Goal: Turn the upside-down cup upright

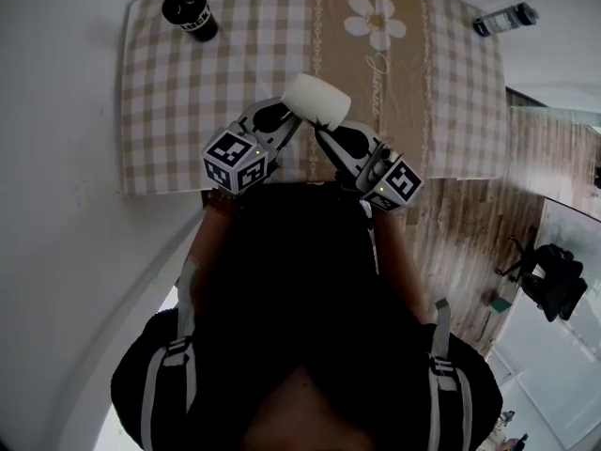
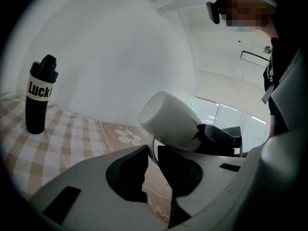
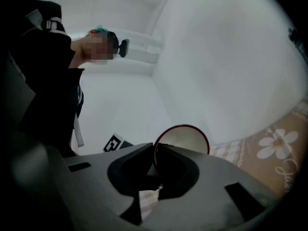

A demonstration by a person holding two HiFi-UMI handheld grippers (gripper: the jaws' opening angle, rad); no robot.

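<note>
Cup: the white cup (image 1: pixel 317 101) is off the bench, in the air over the near part of the cloth, between the two tongs. It lies roughly on its side, tilted.
Cup's ends: in the left gripper view the closed bottom of the cup (image 2: pixel 168 121) faces up and to the left. In the right gripper view the open mouth of the cup (image 3: pixel 185 138), with a red edge round it, faces the camera.
Left tongs: the left tongs (image 1: pixel 293 120) reach the cup from the person's left. Seen along their own length, the left tongs (image 2: pixel 151 153) are nearly together and pinch a thin white part that comes down from the cup's side, probably the handle.
Right tongs: the right tongs (image 1: pixel 324 134) come in from the person's right, at the mouth end. In their own view the right tongs (image 3: pixel 155 153) are pressed on the cup's wall at the rim, one side inside the mouth and one outside.
Bench: covered by a beige and white checked cloth (image 1: pixel 188 111) with a white flower print (image 1: pixel 376 19) on a plain band.
Black bottle: stands upright at the far left corner of the cloth (image 1: pixel 190 12), well apart from the cup; the left gripper view shows the black bottle (image 2: pixel 39 95) with a white label.
Second bottle: a grey bottle (image 1: pixel 505 17) lies at the far right edge of the bench.
Person: a dark-clothed torso (image 1: pixel 291 280) fills the lower head view.
Floor: wooden boards (image 1: pixel 470 233) to the right of the bench.
</note>
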